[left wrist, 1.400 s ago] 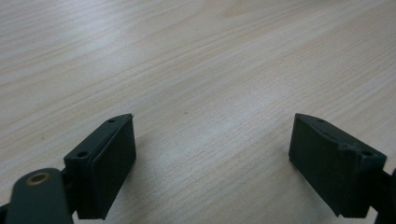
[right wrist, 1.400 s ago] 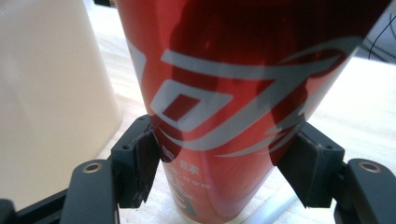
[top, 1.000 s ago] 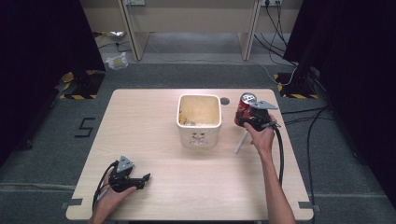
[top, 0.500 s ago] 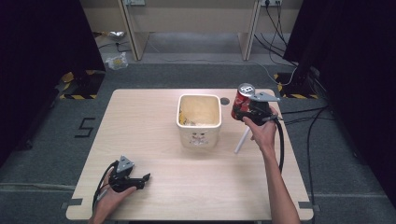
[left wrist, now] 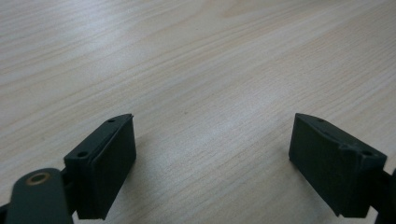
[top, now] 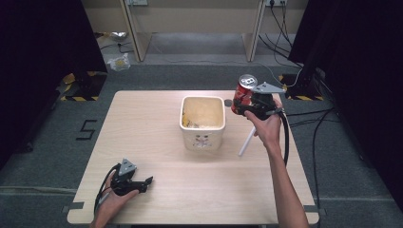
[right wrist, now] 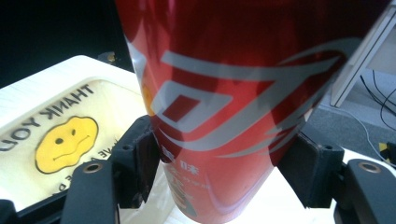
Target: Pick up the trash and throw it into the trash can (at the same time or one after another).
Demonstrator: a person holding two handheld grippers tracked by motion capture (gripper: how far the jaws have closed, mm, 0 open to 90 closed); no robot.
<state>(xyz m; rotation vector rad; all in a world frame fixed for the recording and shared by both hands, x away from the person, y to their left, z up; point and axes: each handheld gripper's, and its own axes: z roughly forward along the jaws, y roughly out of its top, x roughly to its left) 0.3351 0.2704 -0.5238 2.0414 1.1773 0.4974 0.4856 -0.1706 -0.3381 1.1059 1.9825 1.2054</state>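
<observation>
Can (top: 244, 92) is clamped in our right gripper (top: 248, 101), jaws pinching its red sides low on the body, so it's up off the desk (top: 142, 128) with its long axis tipped a bit off vertical, top leaning away from the hand. The bin (top: 203, 122) sits just to the gripper's left and lower down; from the right gripper view its smiley-face liner (right wrist: 65, 138) is right below the can. So probably it's a short swing left, then drop. A white stick (top: 247, 141) lies under the wrist. Our left gripper (top: 142, 182) rests well apart, jaws wide, holding nothing.
</observation>
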